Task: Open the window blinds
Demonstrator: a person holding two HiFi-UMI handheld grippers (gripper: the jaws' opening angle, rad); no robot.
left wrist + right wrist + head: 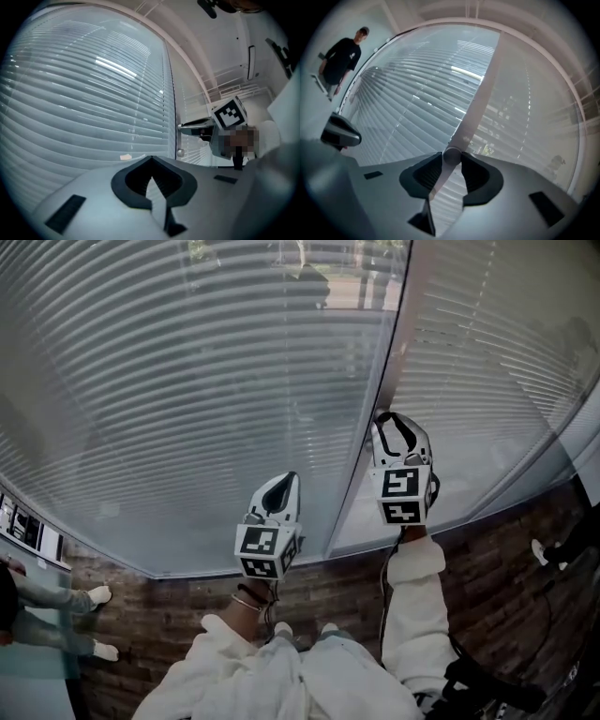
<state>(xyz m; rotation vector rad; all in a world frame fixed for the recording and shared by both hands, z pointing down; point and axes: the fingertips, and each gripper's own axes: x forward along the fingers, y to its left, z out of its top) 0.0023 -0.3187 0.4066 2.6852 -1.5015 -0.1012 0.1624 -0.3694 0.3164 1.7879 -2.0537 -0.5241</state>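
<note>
Right gripper view: the right gripper [451,158] holds its jaws apart, with the blind wand [451,154] showing its round end between them. The left gripper [151,161] is pinched together. Slatted window blinds [412,98] fill the panes ahead from 9 to 3 o'clock. A person [344,56] stands at 10 o'clock.

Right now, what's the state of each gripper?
Left gripper: closed, empty.
Right gripper: open, blind wand between the jaws, not gripped.
</note>
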